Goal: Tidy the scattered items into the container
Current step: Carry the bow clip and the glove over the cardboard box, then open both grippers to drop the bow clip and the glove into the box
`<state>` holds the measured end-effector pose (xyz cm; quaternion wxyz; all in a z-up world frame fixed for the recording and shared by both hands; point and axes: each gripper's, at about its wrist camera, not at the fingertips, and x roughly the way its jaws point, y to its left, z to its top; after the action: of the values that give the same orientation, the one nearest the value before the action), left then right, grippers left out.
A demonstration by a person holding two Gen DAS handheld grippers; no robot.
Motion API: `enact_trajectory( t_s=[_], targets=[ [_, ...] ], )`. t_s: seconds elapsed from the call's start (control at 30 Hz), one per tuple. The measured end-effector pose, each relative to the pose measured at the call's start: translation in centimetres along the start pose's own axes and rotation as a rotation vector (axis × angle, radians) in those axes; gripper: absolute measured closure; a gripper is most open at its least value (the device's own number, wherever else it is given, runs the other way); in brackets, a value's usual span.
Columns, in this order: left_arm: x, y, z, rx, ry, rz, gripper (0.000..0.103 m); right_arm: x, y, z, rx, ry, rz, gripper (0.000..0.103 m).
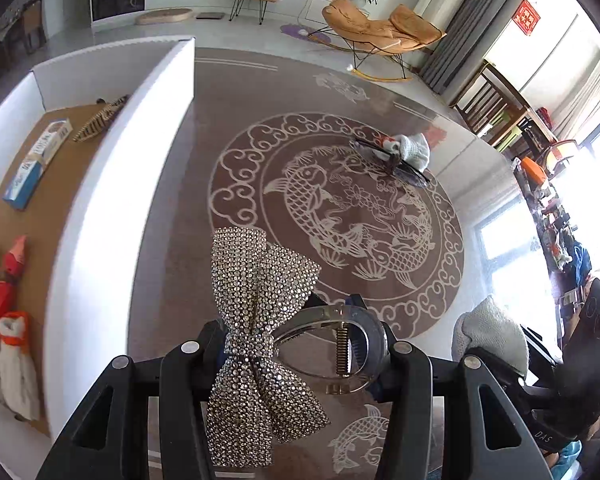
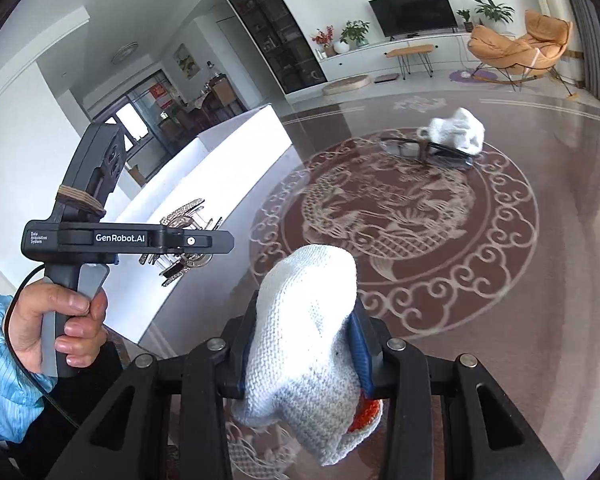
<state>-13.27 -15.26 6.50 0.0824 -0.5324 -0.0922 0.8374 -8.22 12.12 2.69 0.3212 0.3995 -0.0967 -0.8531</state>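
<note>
both tools loaded, lifted over the patterned table.
my left tool (image 1: 300,344) clenches a rhinestone bow hair clip (image 1: 260,320) just right of the white box (image 1: 112,184); my right tool (image 2: 304,344) grips a white knit glove (image 2: 304,344). another glove (image 1: 412,148) lies against sunglasses (image 1: 392,160), well apart.

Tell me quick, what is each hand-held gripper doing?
Left hand-held gripper: closed on the sparkly bow hair clip.
Right hand-held gripper: closed on a white knit glove.
</note>
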Motion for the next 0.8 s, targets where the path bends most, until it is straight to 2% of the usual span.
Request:
enact_trajectory(
  t_s=[0.13, 0.2, 0.23, 0.3, 0.37, 0.43, 0.53, 0.63, 0.7, 0.73, 0.77, 0.8],
  targets=[
    [-8.3, 9.4, 3.0, -0.107, -0.101, 0.098, 0.053, 3.2, 10.2, 6.6, -0.128, -0.022, 0.145, 0.064],
    [-10.8, 13.6, 3.7, -0.155, -0.167, 0.168, 0.053, 5.5, 15.0, 9.7, -0.168, -0.011, 0.204, 0.064],
    [-11.3, 15.6, 3.8, -0.185, -0.184, 0.193, 0.053, 6.9, 17.0, 11.1, -0.181, -0.002, 0.227, 0.064],
    [-11.2, 19.2, 3.7, -0.272, -0.197, 0.194, 0.053, 10.6, 20.7, 13.5, -0.218, 0.031, 0.239, 0.064],
    [-9.6, 21.8, 3.4, -0.35, -0.171, 0.187, 0.053, 14.6, 23.4, 15.4, -0.27, 0.063, 0.181, 0.064],
    [-7.2, 23.0, 3.2, -0.372, -0.109, 0.185, 0.053, 18.9, 24.7, 17.1, -0.293, 0.109, 0.119, 0.064],
    [-3.5, 23.2, 3.1, -0.369, -0.023, 0.202, 0.053, 25.1, 24.5, 18.9, -0.275, 0.196, 0.035, 0.064],
    [-1.1, 23.5, 3.6, -0.361, 0.004, 0.199, 0.053, 29.9, 23.1, 19.7, -0.216, 0.281, -0.009, 0.063],
    [0.1, 23.8, 4.0, -0.364, 0.026, 0.208, 0.052, 32.4, 22.3, 19.8, -0.183, 0.324, -0.039, 0.059],
    [0.6, 24.0, 4.0, -0.376, 0.033, 0.198, 0.05, 33.5, 21.9, 19.9, -0.174, 0.346, -0.062, 0.052],
    [1.0, 24.3, 3.9, -0.394, 0.037, 0.191, 0.044, 34.3, 21.8, 19.8, -0.17, 0.358, -0.08, 0.043],
    [1.4, 24.6, 3.6, -0.417, 0.04, 0.187, 0.021, 35.0, 21.6, 19.6, -0.167, 0.369, -0.085, 0.041]
  ],
)
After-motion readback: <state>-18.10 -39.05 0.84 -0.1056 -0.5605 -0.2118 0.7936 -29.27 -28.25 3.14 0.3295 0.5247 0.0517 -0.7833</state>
